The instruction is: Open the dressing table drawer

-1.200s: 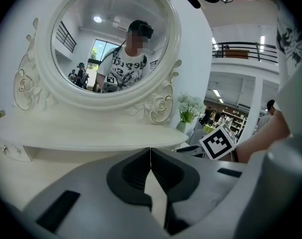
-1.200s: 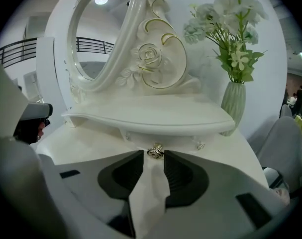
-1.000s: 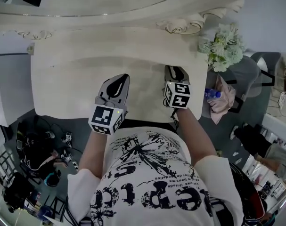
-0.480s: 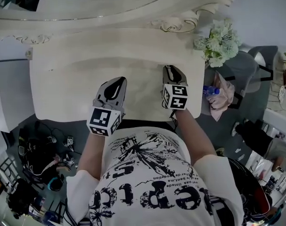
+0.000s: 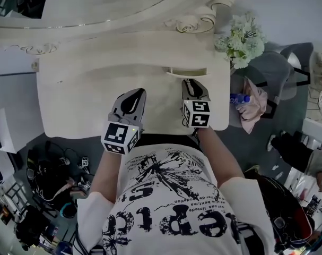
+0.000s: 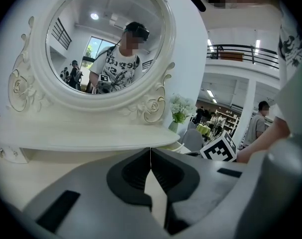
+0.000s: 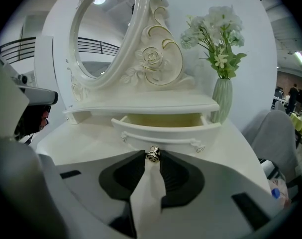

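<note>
The small drawer (image 5: 187, 71) under the mirror shelf of the white dressing table (image 5: 81, 97) stands pulled part way out; its pale yellow inside (image 7: 163, 119) shows. My right gripper (image 7: 152, 155) is shut on the drawer's metal knob (image 7: 152, 153), with the fingertips pinching it in front of the drawer front (image 7: 163, 134). In the head view the right gripper (image 5: 191, 82) sits just before the drawer. My left gripper (image 5: 133, 94) hovers over the table top to the left, shut (image 6: 151, 151) with nothing between its jaws.
An oval mirror (image 6: 106, 39) in a carved frame rises behind the shelf. A vase of white flowers (image 7: 221, 101) stands at the table's right back corner. A grey chair with a pink cloth (image 5: 252, 109) is on the right; cables and gear (image 5: 49, 166) lie on the floor at left.
The drawer has slid out from under the shelf as my right gripper drew back toward the person with the knob. The left gripper has hardly moved.
</note>
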The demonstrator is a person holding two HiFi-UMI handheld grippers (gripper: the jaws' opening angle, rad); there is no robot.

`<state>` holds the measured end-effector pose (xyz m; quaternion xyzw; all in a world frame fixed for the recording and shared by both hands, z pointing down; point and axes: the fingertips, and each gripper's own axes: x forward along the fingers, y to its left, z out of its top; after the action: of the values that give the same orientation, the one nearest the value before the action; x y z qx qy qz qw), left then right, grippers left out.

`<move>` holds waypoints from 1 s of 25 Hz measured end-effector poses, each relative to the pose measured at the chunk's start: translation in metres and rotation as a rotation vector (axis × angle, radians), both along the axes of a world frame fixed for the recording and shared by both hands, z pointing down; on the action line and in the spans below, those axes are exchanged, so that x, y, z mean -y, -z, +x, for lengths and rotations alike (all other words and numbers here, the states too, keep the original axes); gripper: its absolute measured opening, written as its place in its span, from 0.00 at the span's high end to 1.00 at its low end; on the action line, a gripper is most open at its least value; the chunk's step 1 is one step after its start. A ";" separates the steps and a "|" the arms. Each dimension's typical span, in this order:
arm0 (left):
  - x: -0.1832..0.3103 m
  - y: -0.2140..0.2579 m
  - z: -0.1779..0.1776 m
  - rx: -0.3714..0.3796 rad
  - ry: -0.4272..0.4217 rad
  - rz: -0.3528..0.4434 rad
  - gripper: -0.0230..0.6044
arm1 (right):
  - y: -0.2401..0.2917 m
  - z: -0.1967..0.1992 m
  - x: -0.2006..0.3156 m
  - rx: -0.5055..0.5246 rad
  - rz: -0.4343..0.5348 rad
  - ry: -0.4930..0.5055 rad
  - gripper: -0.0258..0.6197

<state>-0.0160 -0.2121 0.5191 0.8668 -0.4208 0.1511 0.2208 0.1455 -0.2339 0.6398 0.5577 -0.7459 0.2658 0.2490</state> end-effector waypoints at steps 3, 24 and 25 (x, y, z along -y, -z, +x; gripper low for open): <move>-0.004 0.002 0.001 0.004 -0.001 0.003 0.93 | 0.000 0.000 -0.008 0.003 -0.005 -0.001 0.80; -0.023 0.027 0.003 0.006 0.016 0.057 0.93 | 0.050 0.002 -0.024 0.002 0.056 0.003 0.78; -0.022 0.031 0.003 0.005 0.016 0.068 0.93 | 0.060 0.003 -0.025 0.008 0.073 0.004 0.78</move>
<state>-0.0127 -0.1900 0.4877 0.8699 -0.4332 0.1371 0.1916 0.1487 -0.2086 0.5801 0.5638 -0.7572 0.2401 0.2261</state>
